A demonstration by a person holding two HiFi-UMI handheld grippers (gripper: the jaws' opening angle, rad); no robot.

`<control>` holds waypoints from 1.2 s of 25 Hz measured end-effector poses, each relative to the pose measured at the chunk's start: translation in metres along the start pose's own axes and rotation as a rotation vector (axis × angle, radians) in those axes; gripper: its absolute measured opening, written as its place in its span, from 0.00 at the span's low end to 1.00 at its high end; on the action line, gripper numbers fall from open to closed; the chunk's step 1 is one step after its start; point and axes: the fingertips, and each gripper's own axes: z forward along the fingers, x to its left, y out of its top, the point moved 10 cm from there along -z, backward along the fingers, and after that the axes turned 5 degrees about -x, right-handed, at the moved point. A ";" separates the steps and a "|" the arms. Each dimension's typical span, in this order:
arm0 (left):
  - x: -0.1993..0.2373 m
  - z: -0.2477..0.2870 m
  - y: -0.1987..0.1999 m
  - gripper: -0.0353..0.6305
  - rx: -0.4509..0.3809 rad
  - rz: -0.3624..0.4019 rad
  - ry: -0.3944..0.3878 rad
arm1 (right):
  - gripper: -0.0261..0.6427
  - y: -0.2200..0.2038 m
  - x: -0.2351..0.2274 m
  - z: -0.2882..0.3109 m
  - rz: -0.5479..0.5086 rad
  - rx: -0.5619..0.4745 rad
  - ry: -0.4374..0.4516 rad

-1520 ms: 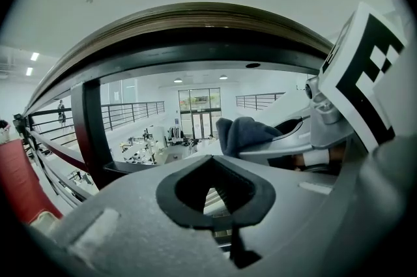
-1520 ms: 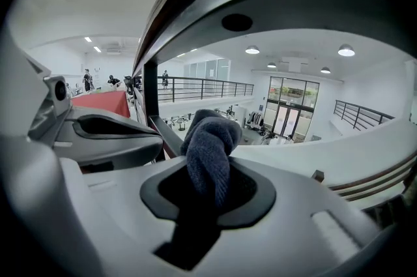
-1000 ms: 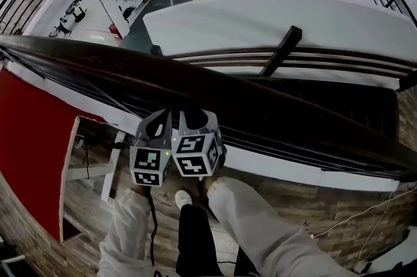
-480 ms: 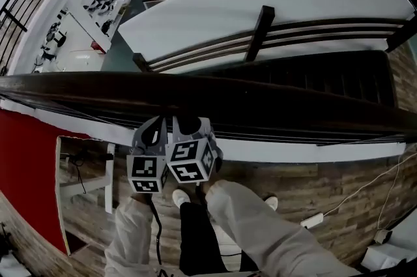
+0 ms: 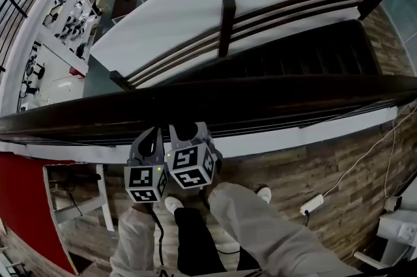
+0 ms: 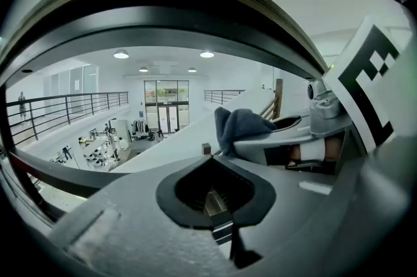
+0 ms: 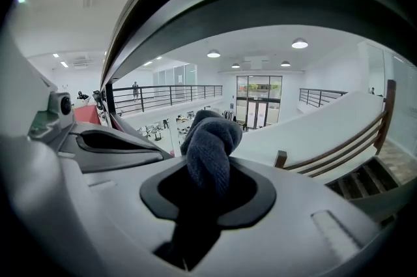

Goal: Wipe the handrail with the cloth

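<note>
You are pinching the cloth point(image 7: 210, 142) in the right tool point(image 7: 207, 188), with the left tool point(image 6: 214, 197) pressed together and empty. Wiping is seemingly pending; next comes pressing the cloth onto the handrail point(image 5: 260, 96).

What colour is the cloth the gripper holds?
The cloth is dark bluish grey, clearest in the right gripper view.

Your sleeves point(image 5: 260, 230) are off-white, trousers point(image 5: 193, 244) black, shoes point(image 5: 173, 204) white. Left gripper point(image 5: 148, 142) and right gripper point(image 5: 189, 137): grey shells, black-and-white marker cubes point(image 5: 190, 167), black cable point(image 5: 156, 233).

Head camera steeply above handrail point(image 5: 273, 103)
</note>
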 end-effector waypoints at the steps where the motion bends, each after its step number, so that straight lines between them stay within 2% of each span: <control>1: -0.009 0.004 0.001 0.06 0.000 0.001 -0.012 | 0.18 -0.002 -0.008 -0.004 0.004 -0.002 -0.008; 6: -0.052 0.021 0.003 0.06 -0.001 -0.019 -0.050 | 0.18 -0.011 -0.051 -0.027 0.036 -0.025 -0.055; 14: -0.111 0.041 0.001 0.06 -0.013 -0.024 -0.101 | 0.18 -0.028 -0.107 -0.060 0.021 -0.032 -0.109; 20: -0.146 0.056 0.010 0.06 -0.018 -0.102 -0.146 | 0.18 -0.039 -0.148 -0.081 0.012 -0.028 -0.145; 30: -0.204 0.075 0.012 0.06 -0.021 -0.063 -0.238 | 0.17 -0.058 -0.213 -0.127 0.019 -0.052 -0.216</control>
